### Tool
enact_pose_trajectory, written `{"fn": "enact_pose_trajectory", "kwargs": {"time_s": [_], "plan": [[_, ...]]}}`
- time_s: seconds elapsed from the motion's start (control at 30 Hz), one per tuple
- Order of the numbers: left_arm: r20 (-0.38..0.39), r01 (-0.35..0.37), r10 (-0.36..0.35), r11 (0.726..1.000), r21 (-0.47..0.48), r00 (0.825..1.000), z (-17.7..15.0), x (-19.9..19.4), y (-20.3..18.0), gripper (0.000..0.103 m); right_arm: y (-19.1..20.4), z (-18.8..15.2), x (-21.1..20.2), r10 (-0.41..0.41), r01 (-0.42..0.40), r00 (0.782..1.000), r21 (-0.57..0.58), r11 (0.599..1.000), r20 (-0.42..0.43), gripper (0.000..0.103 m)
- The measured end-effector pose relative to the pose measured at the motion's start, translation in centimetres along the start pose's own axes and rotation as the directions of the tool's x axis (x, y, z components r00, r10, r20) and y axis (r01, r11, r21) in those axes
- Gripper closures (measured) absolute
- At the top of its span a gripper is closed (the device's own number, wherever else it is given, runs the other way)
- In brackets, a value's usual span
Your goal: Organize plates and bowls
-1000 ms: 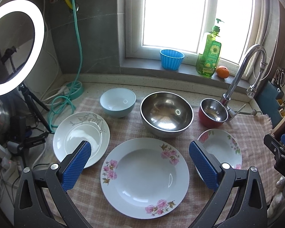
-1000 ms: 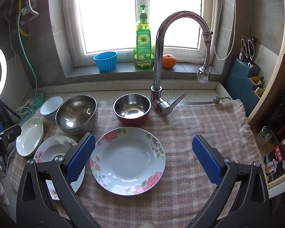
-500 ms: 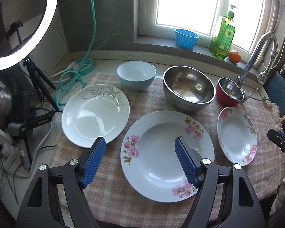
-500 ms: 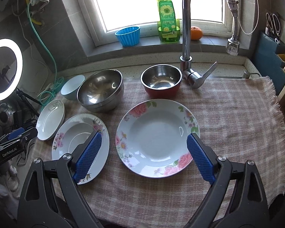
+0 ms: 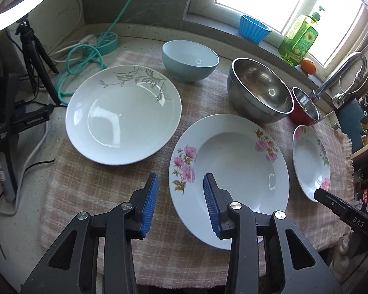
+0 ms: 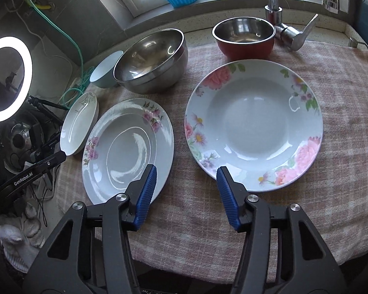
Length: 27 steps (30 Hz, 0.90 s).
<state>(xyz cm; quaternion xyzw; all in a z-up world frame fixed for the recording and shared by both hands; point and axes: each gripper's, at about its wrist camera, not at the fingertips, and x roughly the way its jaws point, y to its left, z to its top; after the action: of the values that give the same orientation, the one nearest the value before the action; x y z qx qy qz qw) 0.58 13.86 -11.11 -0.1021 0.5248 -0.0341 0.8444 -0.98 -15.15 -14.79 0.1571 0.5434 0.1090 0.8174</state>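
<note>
Three plates lie on a checked cloth (image 5: 198, 103). A leaf-pattern plate (image 5: 124, 115) is at the left, also in the right wrist view (image 6: 79, 122). A large pink-flower plate (image 5: 229, 178) (image 6: 128, 150) is in the middle. A smaller rose plate (image 5: 310, 161) (image 6: 254, 125) is at the right. Behind stand a pale blue bowl (image 5: 190, 60) (image 6: 105, 69), a big steel bowl (image 5: 260, 93) (image 6: 151, 60) and a red-sided steel bowl (image 5: 304, 110) (image 6: 244, 36). My left gripper (image 5: 180, 202) is open and empty, straddling the large plate's near-left rim. My right gripper (image 6: 186, 193) is open and empty, above the cloth between the two flowered plates.
A tap (image 6: 273, 0) stands behind the red bowl. A blue cup (image 5: 254, 28), green soap bottle (image 5: 299, 41) and orange (image 5: 309, 66) sit on the windowsill. A ring light (image 6: 9, 78), tripod (image 5: 34, 49), cables and a green hose (image 5: 85, 56) crowd the left.
Both grippers have moved down and closer to the plates and their jaws have narrowed. The left one has swung left toward the large plate's rim.
</note>
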Motion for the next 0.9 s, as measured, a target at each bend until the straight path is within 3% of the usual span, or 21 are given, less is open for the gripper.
{"fn": "enact_pose_trajectory", "kwargs": {"time_s": [0.27, 0.9], "plan": [[-0.076, 0.082, -0.083, 0.996, -0.024, 0.994, 0.5, 2.1, 1.4, 0.077, -0.4, -0.3, 2.3, 0.054, -0.049, 0.997, 0.093, 0.994, -0.049, 0.064], [-0.15, 0.137, -0.145, 0.989, -0.061, 0.978, 1.2, 5.4, 2.1, 0.08, -0.1, 0.5, 5.4, 0.096, -0.081, 0.99, 0.144, 0.986, -0.1, 0.079]]}}
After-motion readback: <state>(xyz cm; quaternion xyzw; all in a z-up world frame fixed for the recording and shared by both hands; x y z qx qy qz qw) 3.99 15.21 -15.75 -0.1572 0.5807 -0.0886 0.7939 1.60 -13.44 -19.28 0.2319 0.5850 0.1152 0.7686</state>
